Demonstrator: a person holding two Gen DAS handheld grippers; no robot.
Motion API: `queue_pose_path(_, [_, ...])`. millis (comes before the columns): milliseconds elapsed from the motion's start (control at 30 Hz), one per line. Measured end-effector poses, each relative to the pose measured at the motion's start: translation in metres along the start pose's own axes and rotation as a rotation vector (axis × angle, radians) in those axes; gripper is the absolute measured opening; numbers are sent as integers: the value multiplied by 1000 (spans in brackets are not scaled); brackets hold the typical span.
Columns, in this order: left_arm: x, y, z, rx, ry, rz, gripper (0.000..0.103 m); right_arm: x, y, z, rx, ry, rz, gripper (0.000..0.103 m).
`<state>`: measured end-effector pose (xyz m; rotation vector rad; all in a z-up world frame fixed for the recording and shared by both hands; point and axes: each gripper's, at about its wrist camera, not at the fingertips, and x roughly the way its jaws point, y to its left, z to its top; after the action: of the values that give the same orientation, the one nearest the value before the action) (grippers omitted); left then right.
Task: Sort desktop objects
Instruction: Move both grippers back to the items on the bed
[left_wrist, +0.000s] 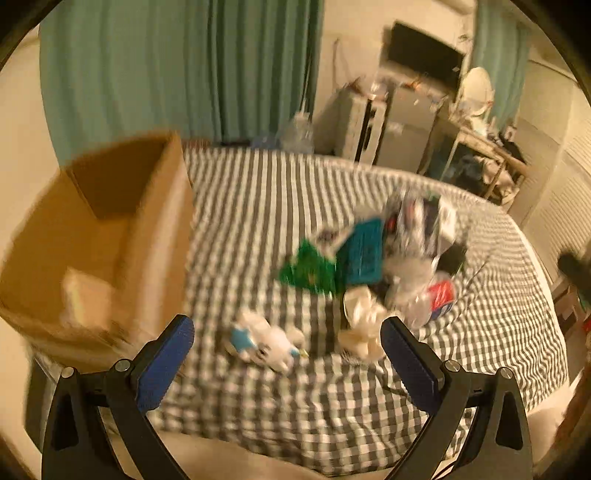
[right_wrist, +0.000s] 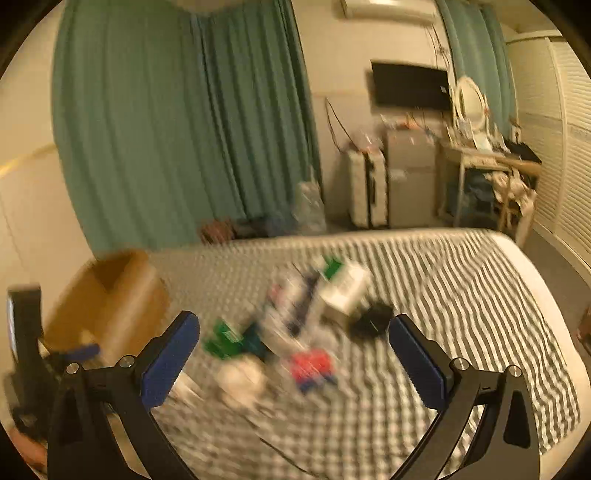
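A pile of small objects lies on a checked cloth (left_wrist: 280, 398): a green packet (left_wrist: 308, 271), a teal packet (left_wrist: 364, 251), a clear bag of items (left_wrist: 421, 221), a red-labelled bottle (left_wrist: 441, 293), a crumpled white piece (left_wrist: 364, 325) and a white-and-blue toy (left_wrist: 264, 341). An open cardboard box (left_wrist: 103, 240) stands at the left. My left gripper (left_wrist: 286, 332) is open and empty above the toy. My right gripper (right_wrist: 293, 330) is open and empty above the blurred pile, with a red item (right_wrist: 312, 365) and a black item (right_wrist: 371, 319) below it.
Green curtains (left_wrist: 177, 66) hang behind the surface. A cabinet (left_wrist: 406, 125), a dark screen (left_wrist: 424, 55) and a cluttered side table (left_wrist: 491, 147) stand at the back right. The cardboard box also shows in the right wrist view (right_wrist: 114, 302), with the left gripper's body (right_wrist: 26, 332) beside it.
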<state>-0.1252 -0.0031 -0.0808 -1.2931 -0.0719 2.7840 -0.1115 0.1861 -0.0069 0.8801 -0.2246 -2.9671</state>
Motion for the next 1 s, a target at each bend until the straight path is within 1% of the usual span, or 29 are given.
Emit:
queue_pose_path(33, [11, -2, -2, -27, 22, 46, 103, 11, -7, -9, 5, 21, 2, 103])
queue_pose_path(100, [27, -5, -5, -46, 45, 102, 103, 23, -20, -21, -1, 61, 10, 103])
queue_pose_path(167, [47, -8, -2, -31, 99, 130, 103, 45, -22, -24, -25, 97, 27, 103])
queue_pose_path(200, [58, -9, -2, -12, 129, 155, 103, 48, -27, -29, -36, 105, 32, 103])
queue_pose_path(267, [81, -7, -7, -2, 212, 239, 103, 64, -21, -30, -68, 137, 65, 103])
queue_pose_path(300, [89, -4, -10, -15, 248, 261, 103, 74, -19, -33, -80, 153, 72, 103])
queue_pose_path(333, [98, 0, -14, -31, 289, 267, 103, 82, -17, -36, -79, 168, 69, 103])
queue_pose_path(433, [117, 11, -17, -75, 371, 259, 103, 116, -12, -42, -100, 252, 95, 103])
queue_pose_path(533, [132, 21, -20, -122, 423, 208, 103, 138, -5, -45, -117, 286, 113, 103])
queue_pose_path(600, [142, 24, -23, -128, 459, 185, 103, 150, 0, -46, -121, 328, 122, 103])
queue_pose_path(667, [150, 23, -25, -119, 491, 169, 103, 156, 2, -49, -123, 341, 109, 102])
queue_pose_path(733, [152, 23, -24, -125, 487, 168, 103, 159, 2, -52, -126, 351, 97, 102])
queue_pose_path(800, [152, 28, -24, -152, 477, 153, 103, 162, 0, -54, -126, 359, 71, 96])
queue_pose_path(833, [151, 30, -23, -167, 466, 150, 103, 161, -1, -54, -119, 358, 80, 91])
queue_pose_path(900, [144, 35, -21, -202, 429, 143, 100, 159, -4, -55, -105, 362, 81, 91])
queue_pose_path(967, [138, 39, -21, -219, 412, 130, 92, 157, -4, -56, -108, 357, 70, 90])
queue_pose_path(1000, [137, 40, -21, -223, 411, 125, 90, 157, -4, -57, -110, 358, 62, 90])
